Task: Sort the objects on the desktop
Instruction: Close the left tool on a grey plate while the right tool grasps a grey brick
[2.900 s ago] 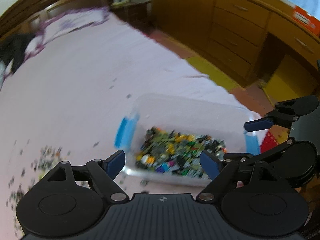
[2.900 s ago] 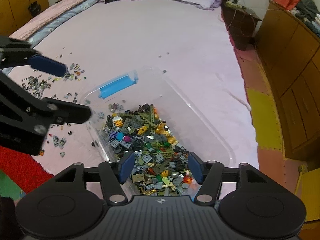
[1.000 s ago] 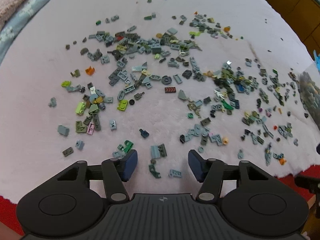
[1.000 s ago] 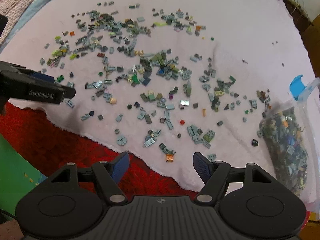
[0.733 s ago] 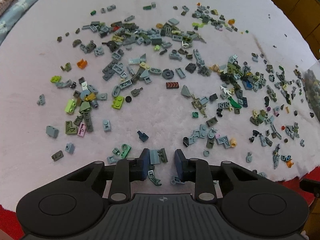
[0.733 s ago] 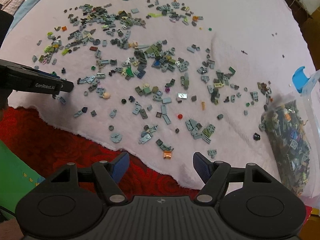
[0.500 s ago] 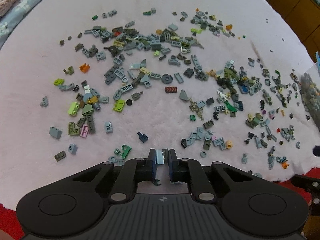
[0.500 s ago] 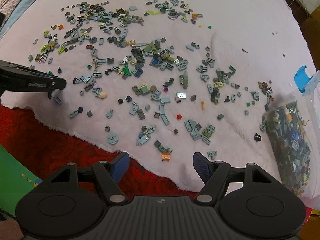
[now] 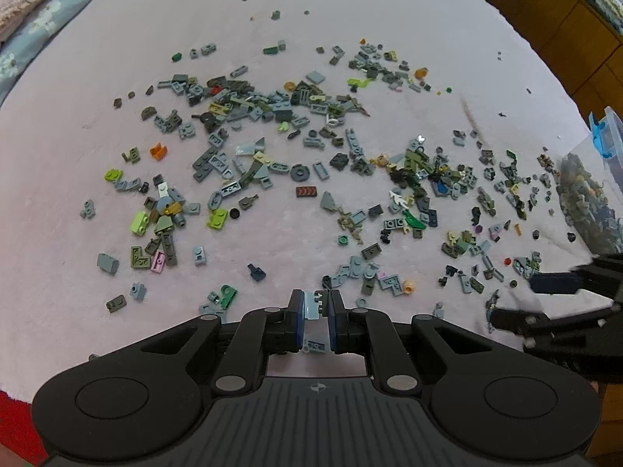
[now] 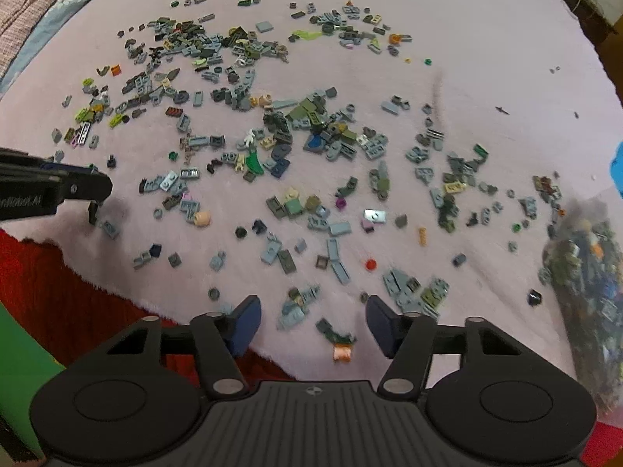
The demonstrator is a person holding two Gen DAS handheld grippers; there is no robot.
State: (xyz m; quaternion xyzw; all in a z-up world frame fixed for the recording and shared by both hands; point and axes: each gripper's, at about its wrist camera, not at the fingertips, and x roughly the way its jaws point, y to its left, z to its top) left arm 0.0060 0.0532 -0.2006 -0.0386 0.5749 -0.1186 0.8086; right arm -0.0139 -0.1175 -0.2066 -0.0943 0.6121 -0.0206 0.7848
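Observation:
Several small toy bricks (image 9: 311, 148), mostly grey and green, lie scattered over a pink blanket (image 9: 97, 39). My left gripper (image 9: 314, 303) is shut on a light grey brick (image 9: 312, 308) and holds it just above the blanket's near edge. From the right wrist view the left gripper (image 10: 93, 202) shows at the far left. My right gripper (image 10: 311, 317) hangs low over the blanket's front edge, its jaws closing but still apart. A grey piece (image 10: 296, 309), a dark green piece (image 10: 335, 335) and an orange piece (image 10: 342, 352) lie between its fingers, untouched.
A clear plastic bin (image 9: 611, 124) with a blue latch (image 9: 599, 136) holds a heap of bricks at the far right, and it also shows in the right wrist view (image 10: 584, 272). Red carpet (image 10: 58, 292) and a green mat (image 10: 23, 369) border the blanket's front edge.
Both grippers left the bin for the scattered bricks. The left jaws closed on the light grey brick. The right gripper sank toward the blanket's edge and its jaws narrowed.

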